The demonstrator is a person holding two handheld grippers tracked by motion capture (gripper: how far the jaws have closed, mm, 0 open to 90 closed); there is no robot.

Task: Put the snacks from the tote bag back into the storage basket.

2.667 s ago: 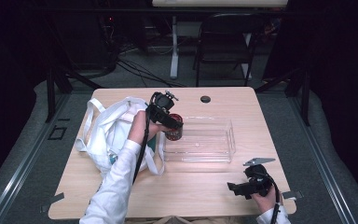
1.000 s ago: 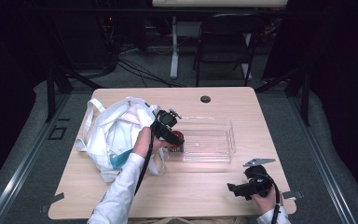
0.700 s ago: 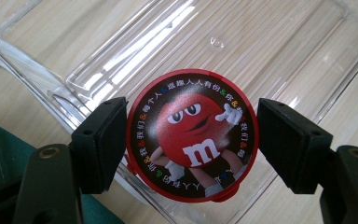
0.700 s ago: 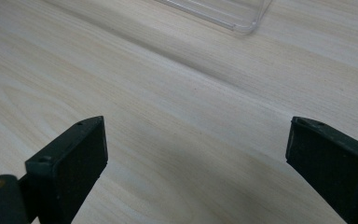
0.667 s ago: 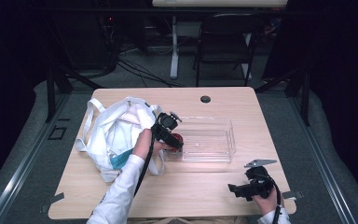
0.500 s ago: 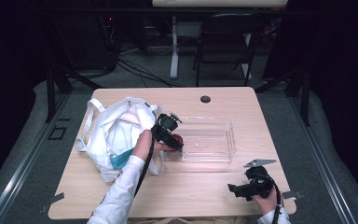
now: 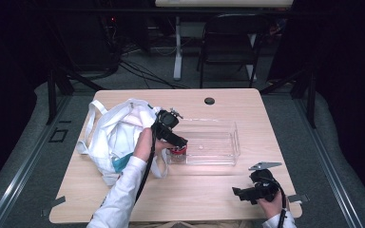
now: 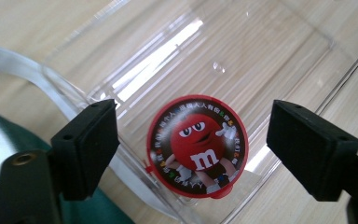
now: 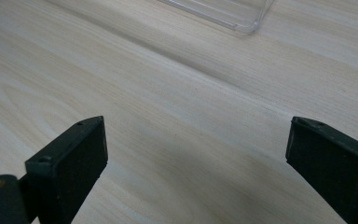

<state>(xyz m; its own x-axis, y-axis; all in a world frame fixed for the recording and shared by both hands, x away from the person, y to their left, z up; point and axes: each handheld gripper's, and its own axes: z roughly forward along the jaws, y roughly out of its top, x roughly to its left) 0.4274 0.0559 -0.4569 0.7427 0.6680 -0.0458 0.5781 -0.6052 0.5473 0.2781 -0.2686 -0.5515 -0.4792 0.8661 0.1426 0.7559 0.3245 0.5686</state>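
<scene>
1. While the left tongs [image 8: 193, 140] hang over the near left corner of the clear rectangular plastic bin [image 8: 279, 56], their jaws have just been opening and now stand apart, with a gap on each side of the round red-lidded candy canister [image 8: 197, 144] between them.
2. The canister stands upright on the bin floor, released, its printed lid facing up.
3. A white fabric tote bag [image 7: 116, 135] lies just left of the bin on the light wooden tabletop [image 7: 195, 190].
4. The right tongs [image 9: 196, 158] rest low over bare tabletop near the front right edge, jaws wide apart, nothing between them, well apart from the bin.
</scene>
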